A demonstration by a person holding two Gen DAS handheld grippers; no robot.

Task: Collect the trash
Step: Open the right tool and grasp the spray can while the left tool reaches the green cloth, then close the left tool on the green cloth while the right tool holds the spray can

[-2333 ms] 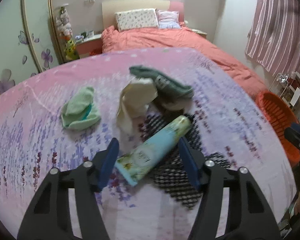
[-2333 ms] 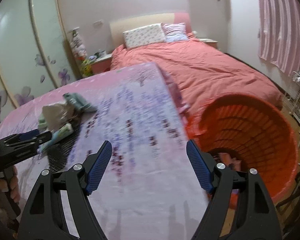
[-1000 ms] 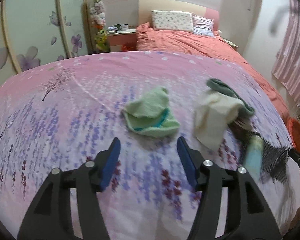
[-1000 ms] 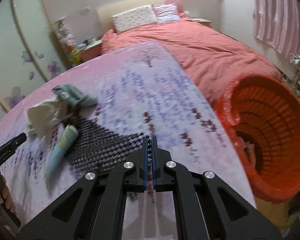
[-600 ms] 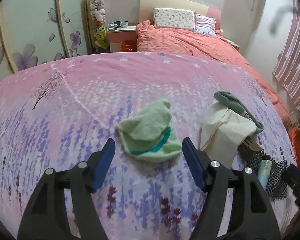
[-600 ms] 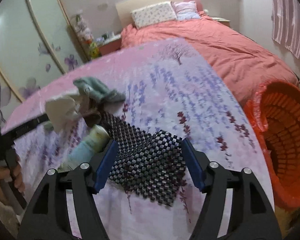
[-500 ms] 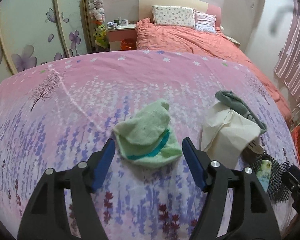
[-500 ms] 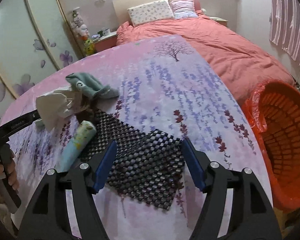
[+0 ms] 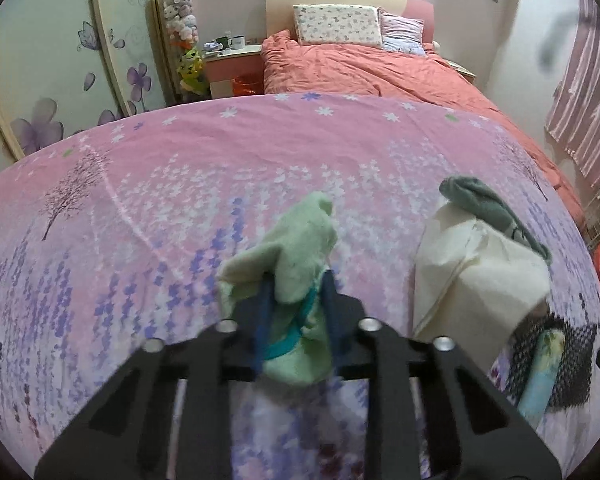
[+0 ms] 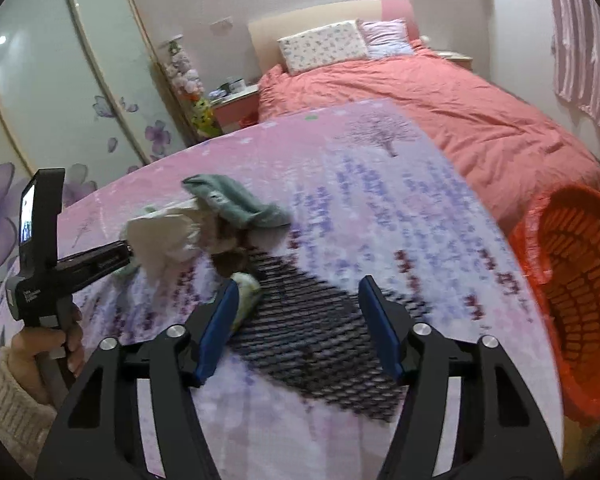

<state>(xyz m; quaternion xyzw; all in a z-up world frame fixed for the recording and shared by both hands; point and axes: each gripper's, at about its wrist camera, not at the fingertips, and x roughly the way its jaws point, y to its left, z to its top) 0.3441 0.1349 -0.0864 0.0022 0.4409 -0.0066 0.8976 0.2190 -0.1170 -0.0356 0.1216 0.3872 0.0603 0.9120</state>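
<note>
the left gripper (image 9: 296,300) has just been closing and its blue pads now pinch the light green cloth (image 9: 288,264), which bunches up between them with its peak standing toward the far side and a teal stripe running across its near part. to the right of it on the pink floral sheet (image 9: 140,208) lies a cream paper bag (image 9: 480,280), with a grey-green sock (image 9: 484,200) draped over its far edge. near the right edge of the left wrist view, a pale blue tube (image 9: 540,376) rests on a black mesh mat (image 9: 572,360), its long axis running from near to far.

the right gripper (image 10: 296,320) stands fairly wide, its jaws having just narrowed a little, with nothing pinched; the mesh mat (image 10: 312,320) lies on the sheet between and beyond its fingers, and the tube's capped end (image 10: 246,292) shows just beside the left blue finger (image 10: 220,324). whether that finger touches the tube i cannot tell. the mat is blurred. an orange basket (image 10: 572,280) lined with a red bag stands at the right, beside the sheet's edge. at the left a person's hand (image 10: 48,348) in a cream knit sleeve grips the other tool's handle.

beyond the sheet there is a bed with a coral duvet (image 10: 440,96), two pillows, a small bedside table, wardrobe doors with purple flowers, and a striped pink curtain.
</note>
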